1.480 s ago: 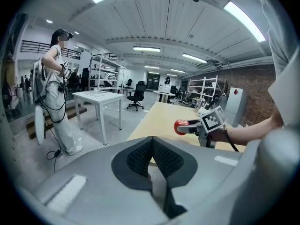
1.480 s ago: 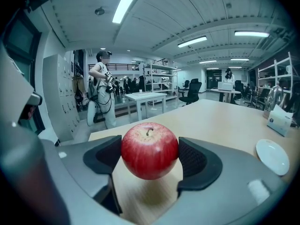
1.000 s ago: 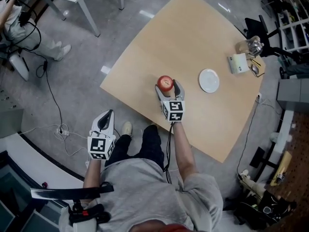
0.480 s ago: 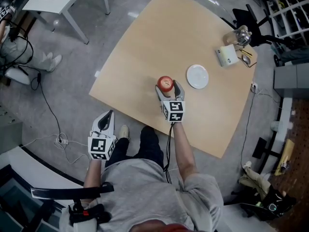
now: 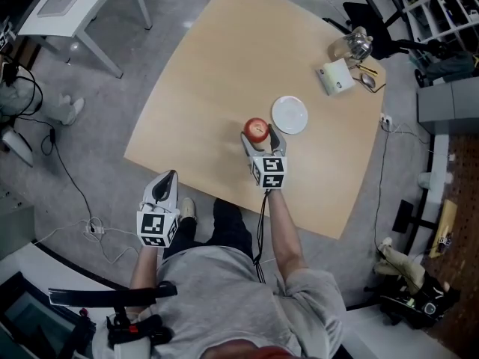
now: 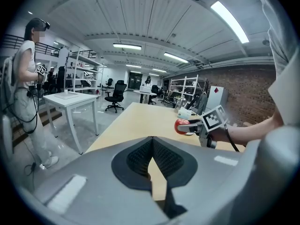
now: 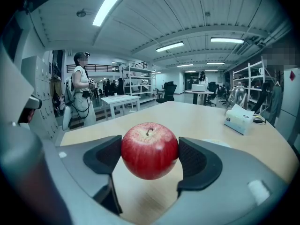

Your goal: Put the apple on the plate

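Note:
A red apple [image 5: 257,129] [image 7: 150,150] hangs above the wooden table [image 5: 224,81], clamped between the pads of my right gripper [image 5: 258,133] [image 7: 151,158], which is shut on it. The white plate [image 5: 289,115] lies empty on the table just right of the apple and a little beyond it; in the right gripper view only its rim [image 7: 220,144] peeks past the right jaw. My left gripper [image 5: 164,184] [image 6: 151,165] is shut with nothing in it, held off the table's near edge over the floor. From the left gripper view the apple [image 6: 181,125] shows far ahead.
At the table's far right corner stand a tissue box [image 5: 334,77] [image 7: 239,118], a glass jar [image 5: 352,47] and a pair of glasses. A white desk [image 5: 71,6] and another person [image 7: 80,95] stand to the left. Cables run over the floor.
The table, plate and tissue box have slid left and up in the head view, so the plate now lies closer to the held apple. Both grippers keep their place in the picture.

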